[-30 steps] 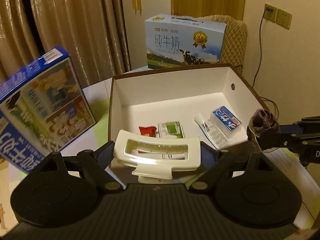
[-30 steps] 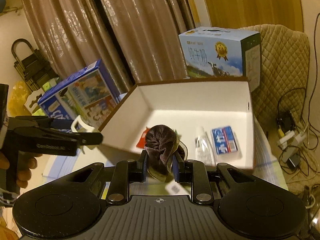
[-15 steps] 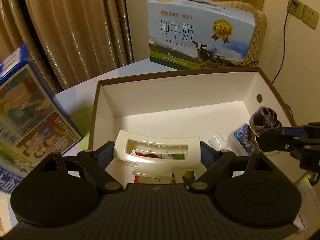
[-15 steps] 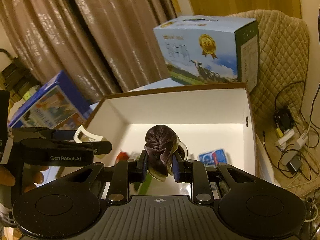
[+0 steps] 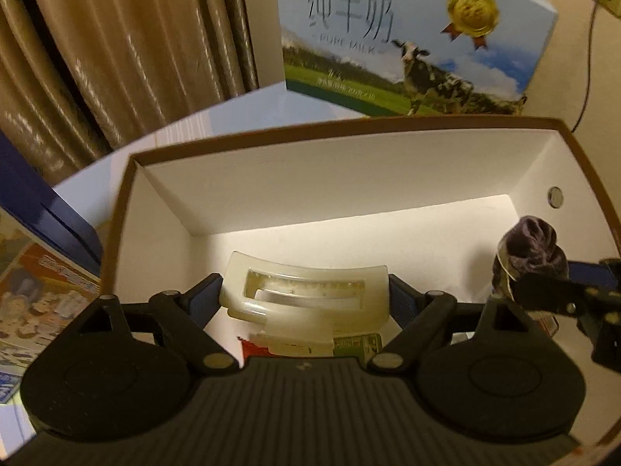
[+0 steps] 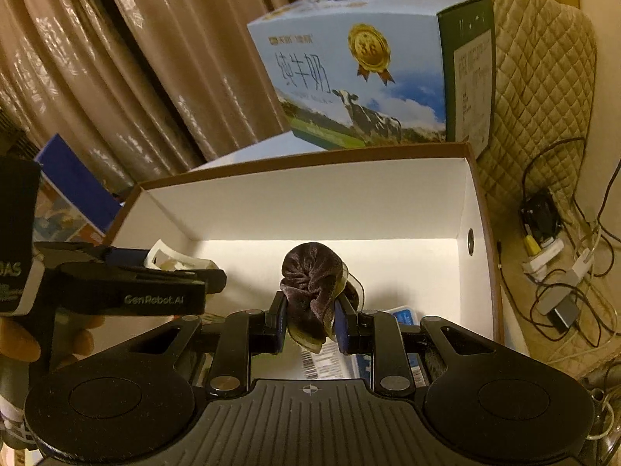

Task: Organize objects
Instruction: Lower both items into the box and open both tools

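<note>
Cream hair clip (image 5: 306, 295) in left gripper (image 5: 304, 299), velvet scrunchie (image 6: 312, 285) in right gripper (image 6: 310, 320) — both over white box (image 6: 310, 198).

Ahead of me stands a blue milk carton (image 5: 411, 35) with a cow and a gold medal, brown curtains (image 6: 147, 58) hanging to its left. A quilted beige cushion (image 6: 543, 77) sits right, tangled cables (image 6: 562, 272) below it.

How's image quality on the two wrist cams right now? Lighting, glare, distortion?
Left wrist view: dim warm light, a bright band on the white box floor, strong fisheye bend in its rim, soft focus on the hair clip in the left tool. Right wrist view: same warm cast, glare streaks on the curtain, dark scrunchie in the right tool underexposed, corners vignetted.
</note>
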`<state>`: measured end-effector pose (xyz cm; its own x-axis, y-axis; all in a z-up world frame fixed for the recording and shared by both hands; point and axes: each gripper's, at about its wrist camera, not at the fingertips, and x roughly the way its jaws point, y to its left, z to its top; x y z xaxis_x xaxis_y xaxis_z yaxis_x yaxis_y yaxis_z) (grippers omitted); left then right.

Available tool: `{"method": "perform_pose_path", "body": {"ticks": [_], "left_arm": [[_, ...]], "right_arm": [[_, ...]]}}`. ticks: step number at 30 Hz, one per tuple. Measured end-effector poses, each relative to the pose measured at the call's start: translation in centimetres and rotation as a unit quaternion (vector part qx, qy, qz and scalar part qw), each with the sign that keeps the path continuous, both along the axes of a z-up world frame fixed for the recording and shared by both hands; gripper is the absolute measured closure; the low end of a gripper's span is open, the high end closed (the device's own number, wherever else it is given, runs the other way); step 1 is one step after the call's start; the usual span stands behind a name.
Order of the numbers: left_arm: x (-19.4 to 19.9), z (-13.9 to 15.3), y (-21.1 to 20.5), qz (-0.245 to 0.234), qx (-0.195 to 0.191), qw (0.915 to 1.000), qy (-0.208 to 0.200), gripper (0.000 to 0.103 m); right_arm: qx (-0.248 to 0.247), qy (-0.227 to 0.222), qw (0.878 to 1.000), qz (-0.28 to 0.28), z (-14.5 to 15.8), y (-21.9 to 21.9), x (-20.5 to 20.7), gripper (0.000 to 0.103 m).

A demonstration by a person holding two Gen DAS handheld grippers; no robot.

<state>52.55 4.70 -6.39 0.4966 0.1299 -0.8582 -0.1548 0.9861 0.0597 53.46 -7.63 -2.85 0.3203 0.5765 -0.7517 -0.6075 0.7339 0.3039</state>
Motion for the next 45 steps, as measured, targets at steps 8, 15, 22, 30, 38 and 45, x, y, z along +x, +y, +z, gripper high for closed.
{"method": "perform_pose_path", "body": {"ticks": [8, 15, 22, 30, 38, 45], "left_arm": [[1.5, -1.6, 0.2, 0.003, 0.003, 0.9999, 0.013, 0.018], [1.6, -1.7, 0.1, 0.002, 0.006, 0.9999, 0.011, 0.017], [1.2, -0.5, 0.7, 0.002, 0.000, 1.0000, -0.003, 0.010], [-0.5, 1.5, 1.7, 0.013, -0.012, 0.9996, -0.021, 0.009], [-3.4, 3.2, 1.9, 0.014, -0.030, 0.9988, -0.037, 0.009], [-7.1, 5.6, 1.6, 0.015, -0.042, 0.9972, -0.059, 0.007]], "right_arm": [[-0.006, 0.003, 1.000, -0.005, -0.7, 0.1, 1.0, 0.081], [-0.006, 0.000, 1.000, -0.001, -0.8, 0.5, 1.4, 0.081], [0.003, -0.008, 1.000, -0.008, -0.5, 0.7, 1.6, 0.081], [0.037, -0.027, 0.999, -0.026, 0.5, 0.6, 2.0, 0.045], [0.049, -0.043, 0.998, -0.024, 2.2, -1.1, 0.7, 0.036], [0.075, -0.031, 0.996, -0.027, 3.7, -4.0, -2.4, 0.035]]}}
